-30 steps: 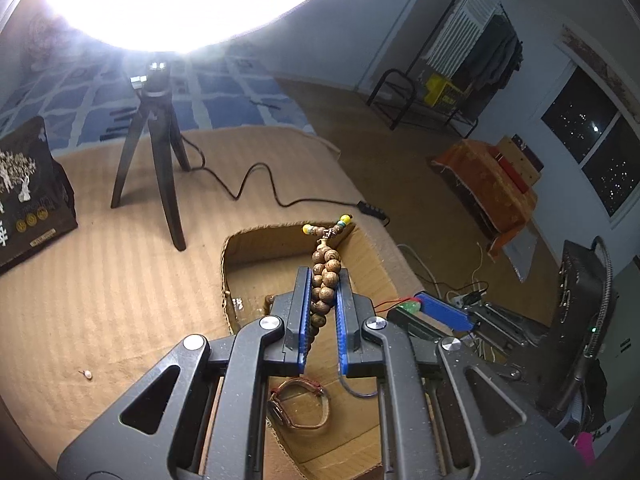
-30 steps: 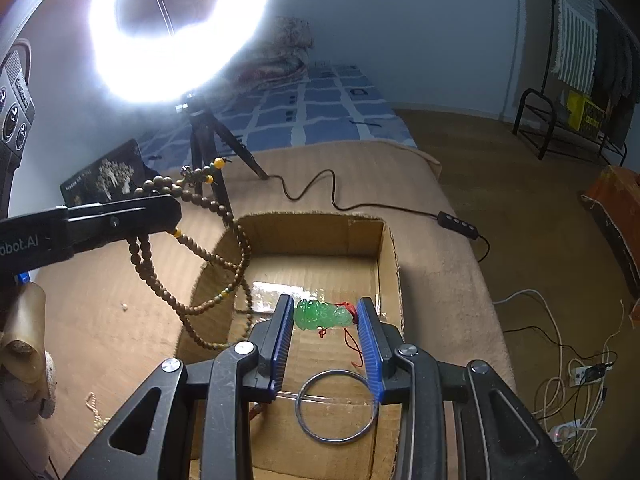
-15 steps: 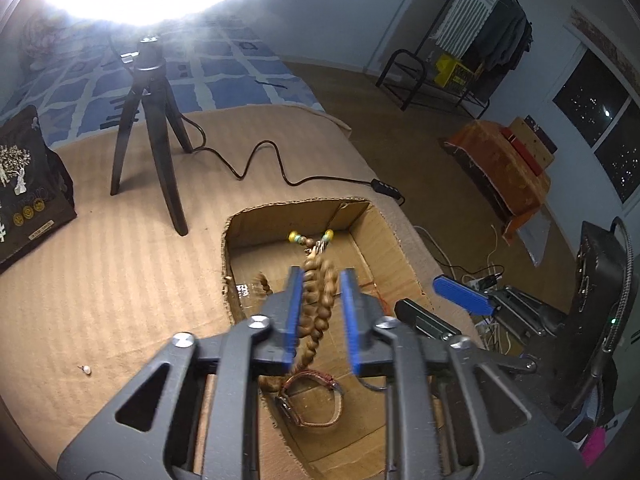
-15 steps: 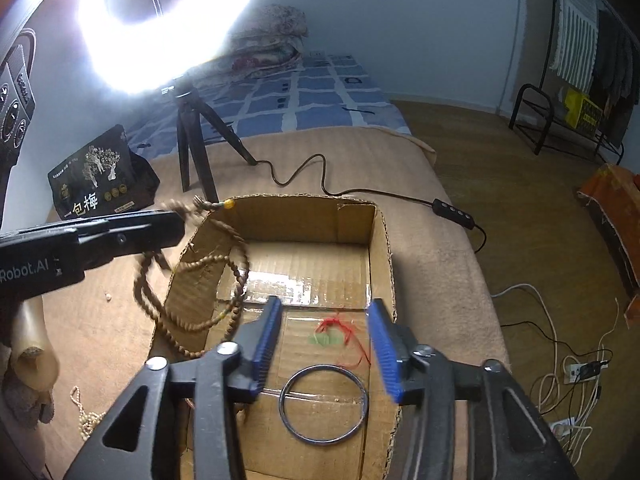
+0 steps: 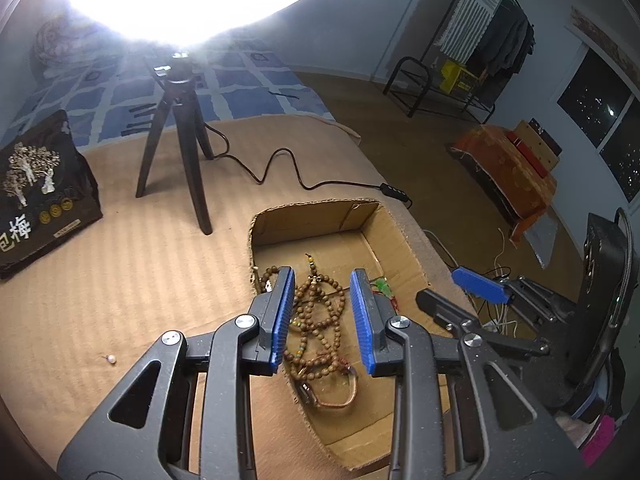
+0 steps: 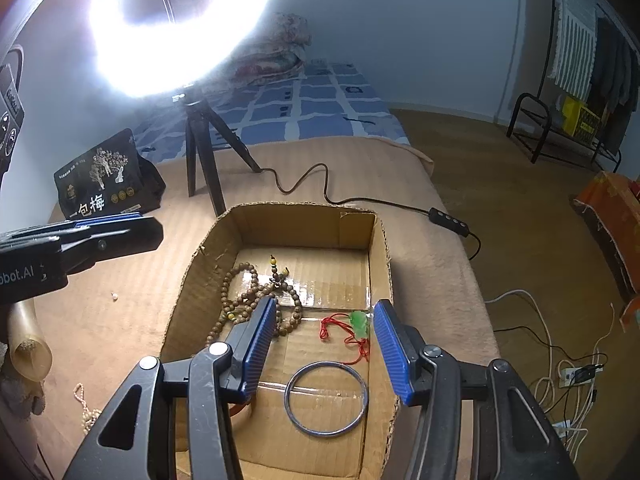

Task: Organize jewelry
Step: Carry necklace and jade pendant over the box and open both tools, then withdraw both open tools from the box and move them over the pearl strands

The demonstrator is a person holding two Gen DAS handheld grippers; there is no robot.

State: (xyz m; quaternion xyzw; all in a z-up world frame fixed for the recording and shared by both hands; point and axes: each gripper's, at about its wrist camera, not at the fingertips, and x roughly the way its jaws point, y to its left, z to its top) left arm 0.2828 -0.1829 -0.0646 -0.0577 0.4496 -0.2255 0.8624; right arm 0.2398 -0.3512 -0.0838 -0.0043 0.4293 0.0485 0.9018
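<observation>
A: Item under task: bead strand [image 5: 316,312]. It is seen heaped in loose coils on the floor of the box [image 5: 396,236], left side, partly draped over a watch [image 5: 328,394] at the near end.

B: Confirmed from the right view: beads [image 6: 256,296] lie against the left wall. A jade pendant [image 6: 359,322] on red cord is noted at the right side, and a bangle [image 6: 325,399] flat on the floor nearer the camera. All are inside the box; none is held.

A: Left gripper [image 5: 322,314]: jaws wide apart, nothing between them, poised directly above the beads. The position is judged consistent with a release over the box so that the strand falls within the walls.

B: Right gripper [image 6: 324,332]: likewise spread wide and empty, hovering over the box interior between beads and pendant.

A: Surroundings: the box rests on a bed [image 5: 120,264] with a tan cover. A single pearl [image 5: 111,359] is seen loose on the cover, and a pearl string [image 6: 86,412] lies at the lower left.

B: These are judged still to be collected. Tripod [image 5: 176,140] and bag [image 5: 40,184] stand well apart from the box.
</observation>
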